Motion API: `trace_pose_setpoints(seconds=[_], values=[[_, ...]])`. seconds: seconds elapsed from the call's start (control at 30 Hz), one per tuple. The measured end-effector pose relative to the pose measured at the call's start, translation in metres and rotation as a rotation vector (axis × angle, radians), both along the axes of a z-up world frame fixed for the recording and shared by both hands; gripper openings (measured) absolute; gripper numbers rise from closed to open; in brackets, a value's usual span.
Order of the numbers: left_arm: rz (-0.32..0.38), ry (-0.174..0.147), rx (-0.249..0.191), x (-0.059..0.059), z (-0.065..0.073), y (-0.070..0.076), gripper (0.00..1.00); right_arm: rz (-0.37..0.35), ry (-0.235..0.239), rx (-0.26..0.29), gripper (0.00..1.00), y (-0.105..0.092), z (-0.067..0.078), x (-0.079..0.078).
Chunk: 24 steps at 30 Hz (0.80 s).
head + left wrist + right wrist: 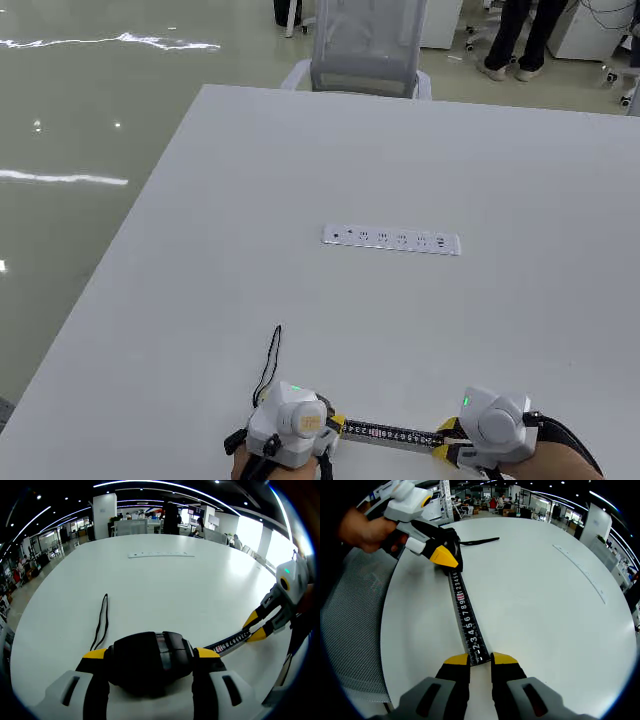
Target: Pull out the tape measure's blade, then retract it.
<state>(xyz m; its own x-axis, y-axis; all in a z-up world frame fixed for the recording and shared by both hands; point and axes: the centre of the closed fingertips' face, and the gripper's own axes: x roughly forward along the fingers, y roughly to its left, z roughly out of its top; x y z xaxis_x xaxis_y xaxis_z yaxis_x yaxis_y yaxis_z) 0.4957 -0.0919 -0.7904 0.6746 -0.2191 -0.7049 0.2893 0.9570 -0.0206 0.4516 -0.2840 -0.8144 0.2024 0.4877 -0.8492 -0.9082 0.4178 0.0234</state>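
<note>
Already the blade (466,620) lies partly drawn out along the white surface (400,150) — the left gripper (151,653) has its jaws clamped around the tape measure (150,670), the right gripper (480,658) jaws pinch the blade's tip — further pulling, perhaps, then retraction remains, I judge

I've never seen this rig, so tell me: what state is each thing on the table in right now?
Left tongs: shut on the tape measure case.
Right tongs: shut on the end of the blade.
Blade: pulled out, stretched straight between the tongs.
Strap: slack on the table.
Power strip: lying flat, nothing plugged in.
</note>
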Motion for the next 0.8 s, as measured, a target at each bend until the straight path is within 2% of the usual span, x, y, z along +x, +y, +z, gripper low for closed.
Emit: trace_pose_setpoints(seconds=[0.8], values=[[-0.006, -0.001, -0.002, 0.0, 0.0, 0.0, 0.64, 0.016, -0.004, 0.012, 0.15, 0.015, -0.001, 0.0]])
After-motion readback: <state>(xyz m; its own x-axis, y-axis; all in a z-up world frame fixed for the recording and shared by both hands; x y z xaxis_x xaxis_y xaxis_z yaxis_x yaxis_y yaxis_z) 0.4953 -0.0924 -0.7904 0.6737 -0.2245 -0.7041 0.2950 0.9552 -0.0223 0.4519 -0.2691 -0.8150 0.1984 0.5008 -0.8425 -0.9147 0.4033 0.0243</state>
